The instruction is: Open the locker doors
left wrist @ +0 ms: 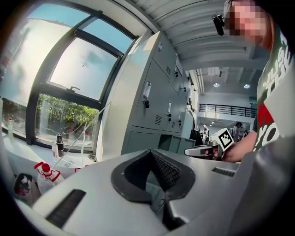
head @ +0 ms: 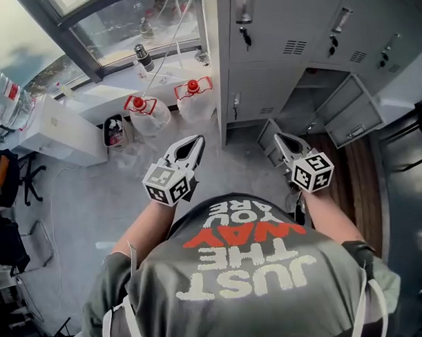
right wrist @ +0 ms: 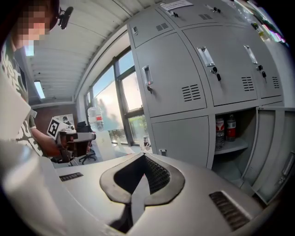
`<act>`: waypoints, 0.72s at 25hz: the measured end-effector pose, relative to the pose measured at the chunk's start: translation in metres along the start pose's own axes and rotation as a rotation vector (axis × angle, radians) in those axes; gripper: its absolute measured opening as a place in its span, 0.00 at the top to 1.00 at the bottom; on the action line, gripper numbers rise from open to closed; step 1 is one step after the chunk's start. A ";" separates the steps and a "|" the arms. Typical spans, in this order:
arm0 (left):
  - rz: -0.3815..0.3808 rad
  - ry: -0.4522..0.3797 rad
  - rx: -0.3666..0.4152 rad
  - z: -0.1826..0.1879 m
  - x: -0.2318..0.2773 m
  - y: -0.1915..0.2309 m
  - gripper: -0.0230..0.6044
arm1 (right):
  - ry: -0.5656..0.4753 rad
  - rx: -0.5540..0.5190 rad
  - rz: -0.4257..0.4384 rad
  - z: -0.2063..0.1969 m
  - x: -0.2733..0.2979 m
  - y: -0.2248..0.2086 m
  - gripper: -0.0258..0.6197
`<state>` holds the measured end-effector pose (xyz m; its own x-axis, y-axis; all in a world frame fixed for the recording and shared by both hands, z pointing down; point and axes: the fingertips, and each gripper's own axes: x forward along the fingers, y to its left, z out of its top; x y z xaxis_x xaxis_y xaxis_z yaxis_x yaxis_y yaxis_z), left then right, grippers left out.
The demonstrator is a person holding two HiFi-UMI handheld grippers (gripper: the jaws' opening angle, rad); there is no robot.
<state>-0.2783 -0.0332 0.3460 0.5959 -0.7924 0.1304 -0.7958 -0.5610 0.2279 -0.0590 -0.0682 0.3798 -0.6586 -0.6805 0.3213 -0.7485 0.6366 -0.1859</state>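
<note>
The lockers (head: 282,30) stand ahead of me and a little to the right, a grey bank set against the window wall. Their upper doors (right wrist: 175,78) are all closed, with keys (right wrist: 216,73) hanging in the locks. In the row below, the left door (right wrist: 179,138) is closed too. The compartment (right wrist: 235,154) beside it stands open, its door (head: 354,114) swung out to the right, and two bottles (right wrist: 226,126) stand on the shelf inside.

I have both claws in front of the chest, well apart from the lockers and touching nothing. The left gripper (head: 196,141) has its jaws closed tip to tip with nothing between them, and it points towards the lockers' left edge. The right gripper (head: 279,138) is closed the same way, also empty, and it points at the lower row near the open compartment.

Further out, two jugs (head: 150,111) with red caps sit on the floor (head: 94,196) just left of the lockers, below the window (head: 123,29). A white box (head: 58,132) lies further left.
</note>
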 end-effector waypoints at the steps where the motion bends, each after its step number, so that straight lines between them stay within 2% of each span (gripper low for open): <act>1: -0.001 -0.001 0.000 0.001 -0.001 -0.001 0.95 | -0.011 0.013 0.004 0.003 0.000 0.002 0.91; 18: -0.008 -0.022 0.007 0.004 -0.009 -0.012 0.95 | -0.005 -0.017 -0.002 0.002 -0.008 0.006 0.91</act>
<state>-0.2741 -0.0202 0.3380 0.5997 -0.7930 0.1070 -0.7919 -0.5690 0.2218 -0.0578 -0.0595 0.3747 -0.6574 -0.6834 0.3175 -0.7484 0.6412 -0.1694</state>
